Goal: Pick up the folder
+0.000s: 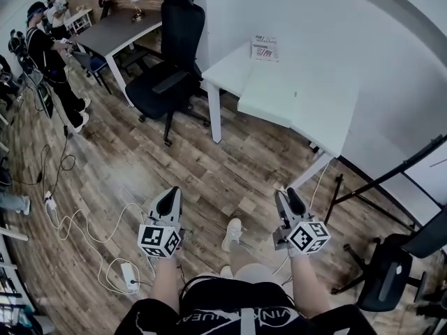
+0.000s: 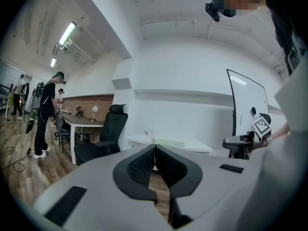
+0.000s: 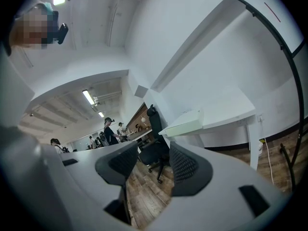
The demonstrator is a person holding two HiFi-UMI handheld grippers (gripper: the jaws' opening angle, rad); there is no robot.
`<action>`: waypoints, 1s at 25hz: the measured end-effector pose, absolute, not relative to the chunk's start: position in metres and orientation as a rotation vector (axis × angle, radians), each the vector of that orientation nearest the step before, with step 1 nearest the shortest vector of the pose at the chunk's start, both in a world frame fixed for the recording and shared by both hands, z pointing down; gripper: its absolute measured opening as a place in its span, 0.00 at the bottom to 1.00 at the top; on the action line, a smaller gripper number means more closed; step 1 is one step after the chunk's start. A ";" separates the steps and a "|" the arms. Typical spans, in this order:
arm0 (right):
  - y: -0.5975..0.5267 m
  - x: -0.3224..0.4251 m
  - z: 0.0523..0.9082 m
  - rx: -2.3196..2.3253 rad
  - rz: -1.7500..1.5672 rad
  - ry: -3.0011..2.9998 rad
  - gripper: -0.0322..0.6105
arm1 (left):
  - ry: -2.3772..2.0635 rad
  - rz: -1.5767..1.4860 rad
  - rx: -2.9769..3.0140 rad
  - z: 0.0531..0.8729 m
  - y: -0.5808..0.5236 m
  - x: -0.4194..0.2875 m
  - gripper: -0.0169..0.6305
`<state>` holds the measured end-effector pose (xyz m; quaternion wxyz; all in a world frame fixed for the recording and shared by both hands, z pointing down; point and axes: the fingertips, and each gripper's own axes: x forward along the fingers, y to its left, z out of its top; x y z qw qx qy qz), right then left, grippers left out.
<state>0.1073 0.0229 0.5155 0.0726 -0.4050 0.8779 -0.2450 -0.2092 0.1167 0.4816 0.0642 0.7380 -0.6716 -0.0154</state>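
Observation:
The folder [image 1: 297,96] is a pale green flat sheet lying on the white desk [image 1: 230,65], well ahead of both grippers. It also shows as a pale slab on the desk in the left gripper view [image 2: 169,142], and in the right gripper view [image 3: 185,123] it juts past the desk's edge. My left gripper [image 1: 169,197] hangs over the wooden floor, its jaws closed tip to tip [image 2: 154,148] with nothing in them. My right gripper [image 1: 288,199] is level with it to the right, open and empty [image 3: 155,149]. Both point toward the desk.
A printed booklet [image 1: 264,48] lies at the desk's far corner. A black office chair [image 1: 171,61] stands left of the desk, and a second one [image 1: 387,278] at the near right. A black stand [image 1: 391,176] leans on the right. Cables and a power strip [image 1: 129,276] lie on the floor. People [image 1: 49,54] stand by a grey desk [image 1: 119,28].

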 end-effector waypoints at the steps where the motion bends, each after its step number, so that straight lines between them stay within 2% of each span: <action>1: 0.017 0.105 0.516 -1.213 -0.737 2.638 0.37 | -2.029 -0.049 2.225 0.482 0.111 -0.211 0.05; 25: -0.139 0.047 0.522 -1.195 -0.837 2.612 0.37 | -1.992 -0.005 2.232 0.478 -0.043 -0.249 0.05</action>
